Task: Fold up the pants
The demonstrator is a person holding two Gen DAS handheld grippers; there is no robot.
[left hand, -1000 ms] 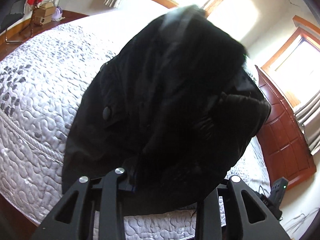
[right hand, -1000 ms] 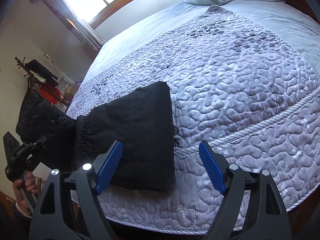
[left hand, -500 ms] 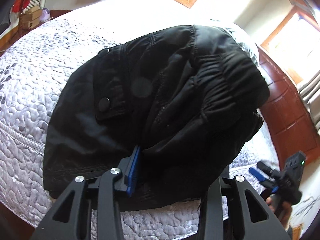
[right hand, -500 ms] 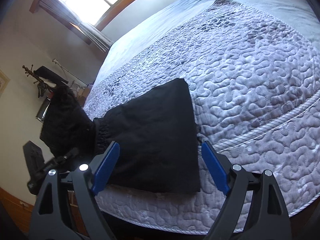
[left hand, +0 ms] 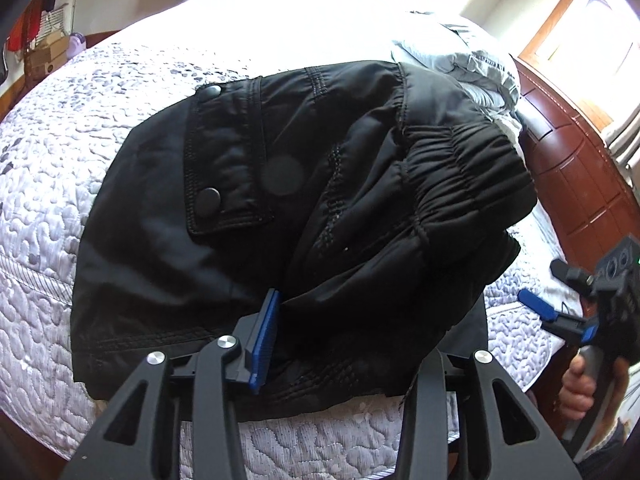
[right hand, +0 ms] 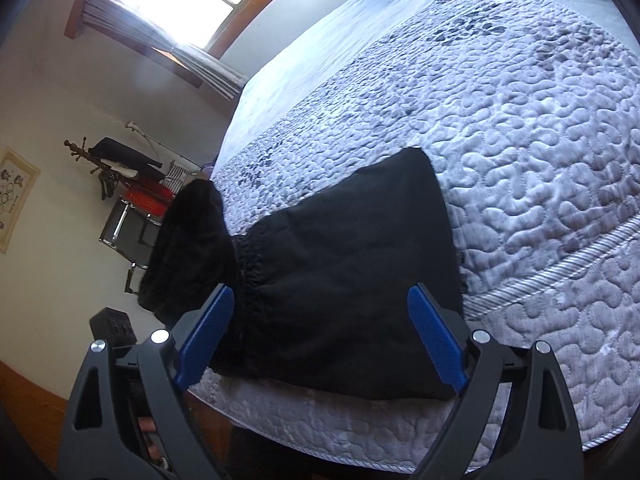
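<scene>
2 layers of pants [left hand: 304, 216] lie on bed [left hand: 48, 184] edge, waistband end laid over. Left hand-held gripper [left hand: 344, 344] opening, fabric between jaws, releasing fold. Right hand-held gripper [right hand: 320, 336] wide, opening, empty, clear.

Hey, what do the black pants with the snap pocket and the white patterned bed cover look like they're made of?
The black pants look like a smooth synthetic weave, perhaps nylon: faint sheen, crisp creases, a puckered elastic waistband and matte round snaps. The white patterned bed cover looks like quilted, padded fabric with a slight satin gloss: puffy squiggle stitching and a corded stripe band. The exact fibre of either is unclear.
</scene>
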